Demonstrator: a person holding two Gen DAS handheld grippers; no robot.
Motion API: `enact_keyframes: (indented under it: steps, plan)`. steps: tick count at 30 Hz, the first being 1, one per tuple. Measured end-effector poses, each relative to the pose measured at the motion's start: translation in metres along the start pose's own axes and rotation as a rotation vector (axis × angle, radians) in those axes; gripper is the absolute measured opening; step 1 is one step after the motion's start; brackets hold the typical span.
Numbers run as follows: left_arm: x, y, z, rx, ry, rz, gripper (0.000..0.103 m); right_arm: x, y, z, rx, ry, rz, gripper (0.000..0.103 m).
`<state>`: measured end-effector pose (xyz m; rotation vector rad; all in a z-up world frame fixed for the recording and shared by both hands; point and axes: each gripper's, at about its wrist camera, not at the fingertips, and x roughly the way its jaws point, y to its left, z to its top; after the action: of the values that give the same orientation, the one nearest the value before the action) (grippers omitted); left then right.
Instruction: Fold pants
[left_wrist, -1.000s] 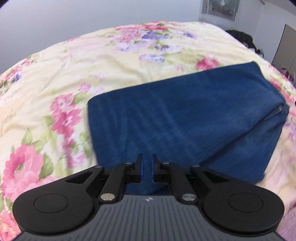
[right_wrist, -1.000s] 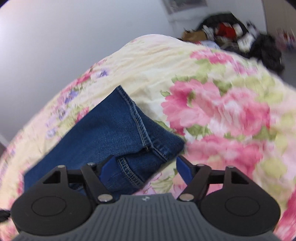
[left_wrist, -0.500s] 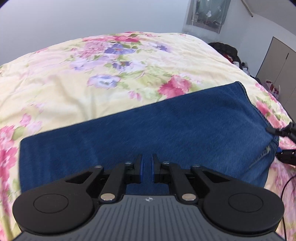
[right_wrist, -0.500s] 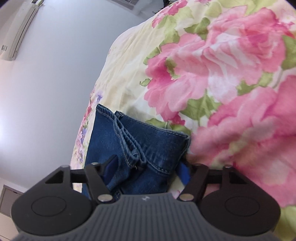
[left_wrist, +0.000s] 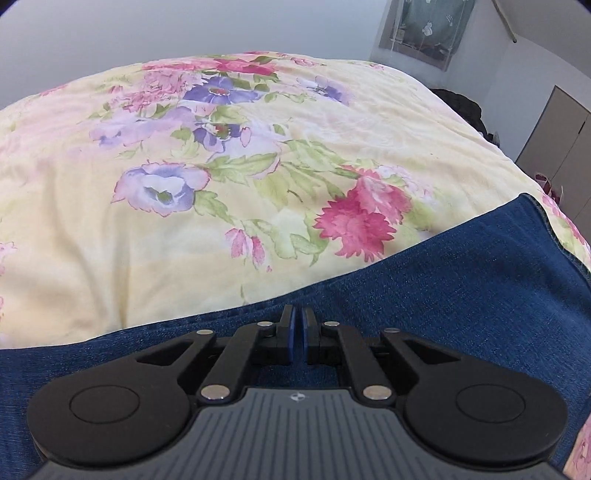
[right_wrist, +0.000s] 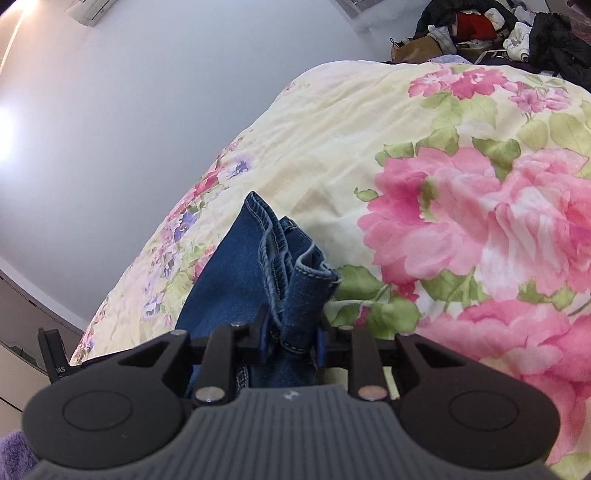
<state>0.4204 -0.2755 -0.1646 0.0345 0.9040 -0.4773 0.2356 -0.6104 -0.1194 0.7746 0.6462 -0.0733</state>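
Observation:
Folded blue denim pants (left_wrist: 443, 295) lie on a floral quilt (left_wrist: 166, 251). In the left wrist view my left gripper (left_wrist: 297, 320) is shut with nothing between its pads, low over the denim near its far edge. In the right wrist view the hem end of the pants (right_wrist: 284, 266) is bunched up between the blue pads (right_wrist: 263, 334) of my right gripper (right_wrist: 291, 332). Its jaws are closing and squeeze the stitched hems. The rest of the pants is hidden under that gripper's body.
The quilt (right_wrist: 351, 140) spreads wide beyond the pants. A pile of clothes and bags (right_wrist: 498, 26) sits past the bed's far end. Grey cupboard doors (left_wrist: 554, 136) stand at the right, with a plain wall behind the bed.
My left gripper has travelled across the pants to their far edge, still shut. The right gripper's jaws have narrowed from wide open onto the hem end, which now bunches up between them.

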Motion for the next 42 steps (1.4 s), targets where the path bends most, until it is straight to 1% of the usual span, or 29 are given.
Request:
enact_keyframes:
  steps: [4,6,10,13,16,19,23,27,32,37,39,42]
  plan:
    - [-0.013,-0.004,-0.004,-0.004,-0.009,0.012,0.008,-0.001,0.003,0.000,-0.014,0.000,-0.027,0.019]
    - [-0.027,-0.008,-0.011,-0.008,-0.003,-0.003,0.008,-0.006,0.002,-0.003,0.005,0.000,-0.040,0.018]
    - [-0.051,-0.026,-0.036,0.036,0.010,-0.017,0.008,-0.009,0.005,-0.005,0.042,-0.023,-0.045,0.018]
    - [-0.063,-0.039,-0.054,0.044,0.029,-0.028,0.008,-0.012,0.011,-0.007,0.055,-0.036,-0.060,0.018]
    - [-0.073,-0.051,-0.070,0.029,0.047,-0.038,0.008,-0.013,0.016,-0.006,0.061,-0.041,-0.075,0.018]
    - [-0.082,-0.060,-0.084,0.010,0.055,-0.069,0.007,-0.014,0.021,-0.007,0.046,-0.046,-0.090,0.018]
    - [-0.079,-0.069,-0.092,0.018,0.072,-0.050,0.006,-0.012,0.028,-0.009,0.010,-0.047,-0.132,0.018]
    - [-0.067,-0.073,-0.093,0.043,0.096,-0.030,0.006,-0.010,0.027,-0.011,0.018,-0.045,-0.138,0.018]
    - [-0.063,-0.071,-0.095,0.046,0.103,-0.036,0.006,-0.008,0.028,-0.016,-0.001,-0.052,-0.155,0.018]
    - [-0.070,-0.073,-0.098,0.027,0.102,-0.038,0.006,-0.009,0.032,-0.015,-0.009,-0.058,-0.167,0.018]
    - [-0.075,-0.076,-0.100,0.041,0.124,-0.057,0.006,-0.011,0.039,-0.016,-0.031,-0.069,-0.182,0.018]
    - [-0.080,-0.077,-0.108,0.067,0.179,-0.086,0.006,-0.014,0.050,-0.014,-0.051,-0.084,-0.195,0.018]
